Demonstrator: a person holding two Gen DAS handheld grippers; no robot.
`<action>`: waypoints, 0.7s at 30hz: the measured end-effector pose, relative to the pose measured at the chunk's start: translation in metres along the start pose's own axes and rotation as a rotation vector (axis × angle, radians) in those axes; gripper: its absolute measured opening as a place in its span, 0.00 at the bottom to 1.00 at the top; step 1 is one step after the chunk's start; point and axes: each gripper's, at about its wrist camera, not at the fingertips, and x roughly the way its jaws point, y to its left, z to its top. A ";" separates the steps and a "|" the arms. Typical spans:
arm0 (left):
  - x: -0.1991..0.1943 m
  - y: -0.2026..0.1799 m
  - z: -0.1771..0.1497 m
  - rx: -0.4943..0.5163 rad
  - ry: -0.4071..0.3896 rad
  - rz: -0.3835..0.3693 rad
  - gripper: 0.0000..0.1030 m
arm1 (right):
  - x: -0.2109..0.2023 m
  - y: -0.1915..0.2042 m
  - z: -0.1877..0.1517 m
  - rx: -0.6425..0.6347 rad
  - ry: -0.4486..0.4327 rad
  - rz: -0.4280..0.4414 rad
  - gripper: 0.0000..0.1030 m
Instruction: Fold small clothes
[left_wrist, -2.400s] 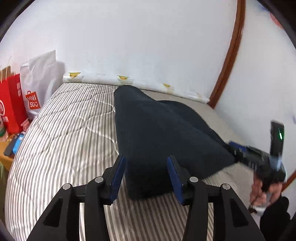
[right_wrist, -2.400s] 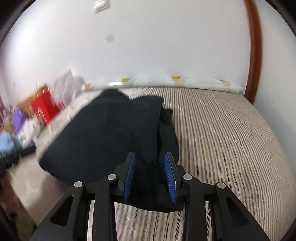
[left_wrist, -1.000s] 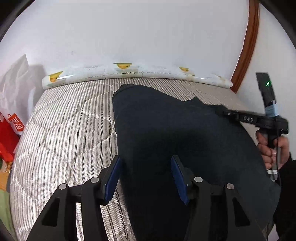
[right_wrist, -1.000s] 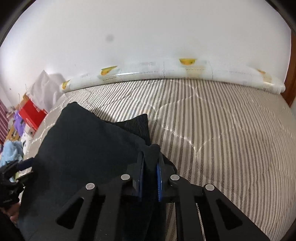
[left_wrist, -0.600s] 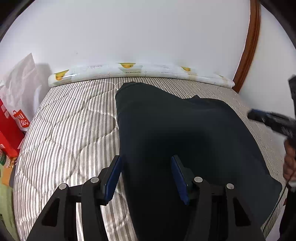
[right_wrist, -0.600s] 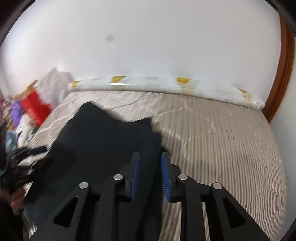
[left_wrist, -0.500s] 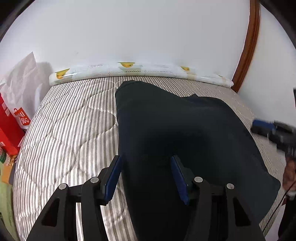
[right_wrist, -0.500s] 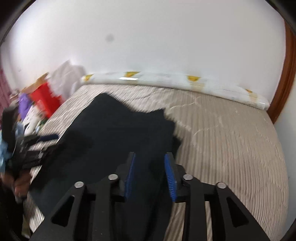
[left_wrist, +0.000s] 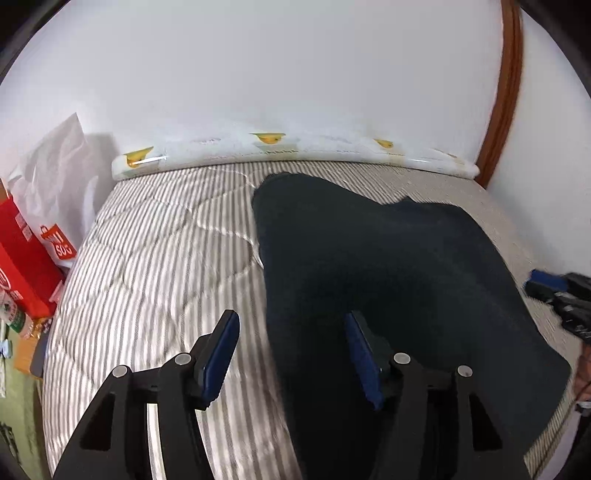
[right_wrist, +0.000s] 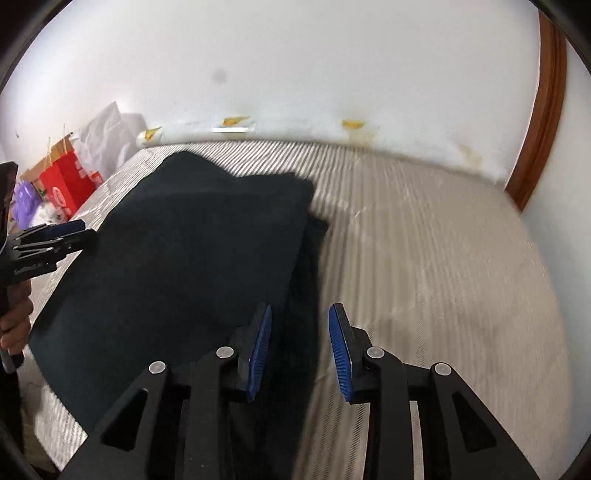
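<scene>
The right gripper (right_wrist: 300, 350) has let go: a second ago its blue ribbed pads were pinched on a fold of cloth, and now they stand spread apart with nothing between them, above the garment's right edge. The left gripper (left_wrist: 291, 354) has kept its wide-open stance throughout, one pad over stripes, the other over cloth.

The dark navy, soft matte garment (left_wrist: 388, 266) lies spread flat on the grey-and-white striped quilted mattress (left_wrist: 159, 258), its far edge rising to a rounded corner and a shallow notch. From the right wrist view a second, narrower layer shows along the garment's (right_wrist: 192, 251) right border, stepping out past the top layer; the left wrist view does not show this.

The mattress (right_wrist: 443, 266) to the right of the cloth is bare stripes up to the white wall and brown wooden trim (right_wrist: 546, 110). To the left, red paper bags (left_wrist: 22, 266) and a white paper bag (left_wrist: 55, 177) crowd the bed's side. A white printed roll (left_wrist: 295, 151) lines the far edge.
</scene>
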 end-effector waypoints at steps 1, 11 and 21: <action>0.005 0.002 0.005 -0.004 0.001 -0.003 0.56 | -0.001 -0.002 0.008 -0.005 -0.013 -0.004 0.31; 0.058 0.002 0.047 0.030 -0.010 0.043 0.59 | 0.055 -0.020 0.082 0.011 -0.006 0.100 0.33; 0.104 0.014 0.078 0.024 0.002 0.091 0.63 | 0.123 -0.016 0.093 0.056 0.027 0.204 0.11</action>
